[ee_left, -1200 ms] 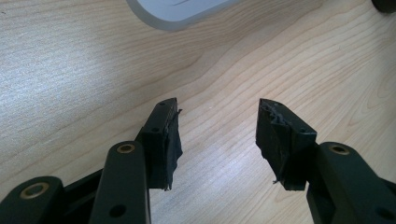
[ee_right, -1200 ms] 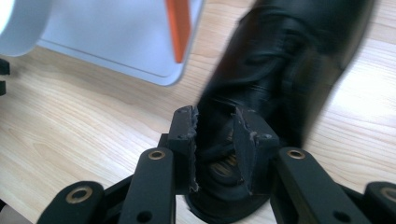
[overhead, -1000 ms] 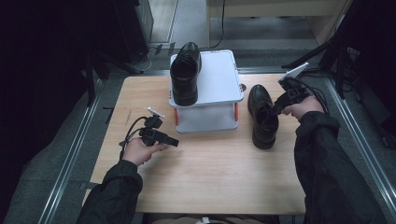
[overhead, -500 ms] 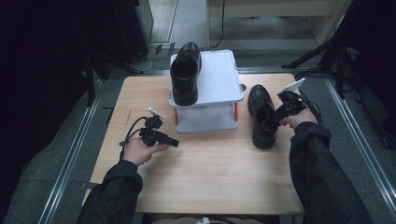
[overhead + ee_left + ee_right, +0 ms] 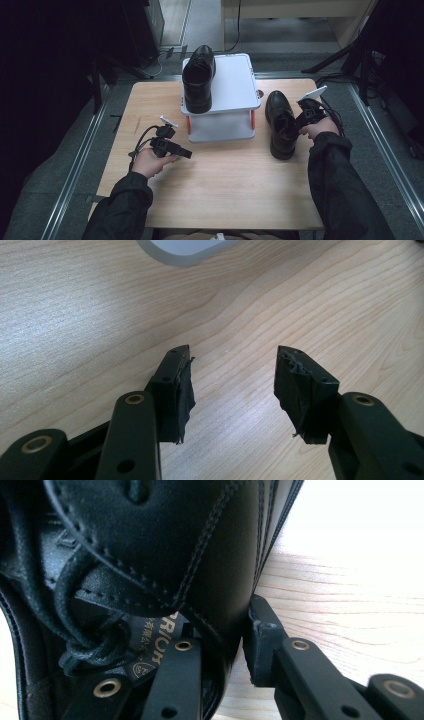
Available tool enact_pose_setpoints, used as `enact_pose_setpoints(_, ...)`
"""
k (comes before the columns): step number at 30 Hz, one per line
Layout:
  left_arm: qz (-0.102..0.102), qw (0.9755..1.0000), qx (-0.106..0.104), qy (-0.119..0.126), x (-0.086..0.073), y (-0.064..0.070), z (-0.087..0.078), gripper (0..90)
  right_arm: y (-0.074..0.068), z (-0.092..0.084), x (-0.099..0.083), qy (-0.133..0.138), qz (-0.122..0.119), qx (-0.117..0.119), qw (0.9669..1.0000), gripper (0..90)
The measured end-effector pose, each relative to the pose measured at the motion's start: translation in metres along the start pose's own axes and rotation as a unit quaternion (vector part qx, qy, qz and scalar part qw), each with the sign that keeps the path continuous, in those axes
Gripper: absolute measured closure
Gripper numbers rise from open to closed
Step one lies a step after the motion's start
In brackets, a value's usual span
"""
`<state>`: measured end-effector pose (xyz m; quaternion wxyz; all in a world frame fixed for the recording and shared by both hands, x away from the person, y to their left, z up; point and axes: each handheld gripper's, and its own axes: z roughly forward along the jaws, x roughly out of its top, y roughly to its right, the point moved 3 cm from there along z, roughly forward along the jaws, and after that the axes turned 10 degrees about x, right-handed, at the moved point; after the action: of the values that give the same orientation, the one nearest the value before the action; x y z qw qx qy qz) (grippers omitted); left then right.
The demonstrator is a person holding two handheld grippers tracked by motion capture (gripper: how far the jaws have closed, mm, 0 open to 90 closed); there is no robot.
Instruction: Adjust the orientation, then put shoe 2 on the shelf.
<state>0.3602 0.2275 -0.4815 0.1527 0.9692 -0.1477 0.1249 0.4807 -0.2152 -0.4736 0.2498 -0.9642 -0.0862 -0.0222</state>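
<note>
black leather dress shoe (image 5: 281, 125) stands on the wooden table (image 5: 220, 195) just right of the white two-tier shoe rack (image 5: 227, 95), toe pointing away from the person, and the right gripper (image 5: 301, 121) has it by the side wall of the collar. in the right gripper view one jaw sits inside the opening, over the insole, and the other outside against the leather (image 5: 235, 570), so the upper is pinched between them; those jaws have just been closing, and the pads look to be pressing on the leather now. gripping the rim this way looks meant for lifting the shoe, probably up beside its mate (image 5: 199, 77), which rests on the rack's top shelf with room left to its right.

left gripper (image 5: 186, 154) hovers low over bare table in front of the rack, jaws spread wide with nothing between them, seemingly just kept out of the way.

printed on the insole label (image 5: 150, 647) are gold letters, partly hidden by the jaw; a fragment like "rich" and some small characters show, too cut off to read as a brand.
</note>
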Motion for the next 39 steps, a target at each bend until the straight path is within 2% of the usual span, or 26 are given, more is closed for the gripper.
enact_pose_setpoints(12,0.001,1.0000,0.001,-0.001,0.000,0.000,0.000,49.2,0.009,-0.006,0.001,0.004,0.061,0.020,0.9979,84.7)
enact_pose_setpoints(19,0.003,1.0000,0.000,0.000,0.000,0.000,0.000,49.3,0.011,-0.013,0.002,-0.001,0.086,0.055,0.9947,85.8)
enact_pose_setpoints(23,0.001,1.0000,0.000,0.002,0.000,-0.001,-0.001,49.3,0.008,-0.020,0.004,0.009,0.085,0.056,0.9948,86.1)
enact_pose_setpoints(27,-0.001,1.0000,-0.001,0.003,-0.001,-0.001,-0.001,49.4,0.003,-0.035,0.010,0.024,0.088,0.060,0.9940,86.1)
enact_pose_setpoints(34,-0.002,1.0000,-0.002,0.003,-0.001,-0.001,-0.001,49.3,-0.016,-0.075,0.024,0.047,0.079,0.052,0.9944,86.0)
enact_pose_setpoints(39,-0.001,1.0000,0.000,0.004,-0.001,-0.001,-0.001,49.4,-0.033,-0.104,0.035,0.069,0.061,0.053,0.9943,86.1)
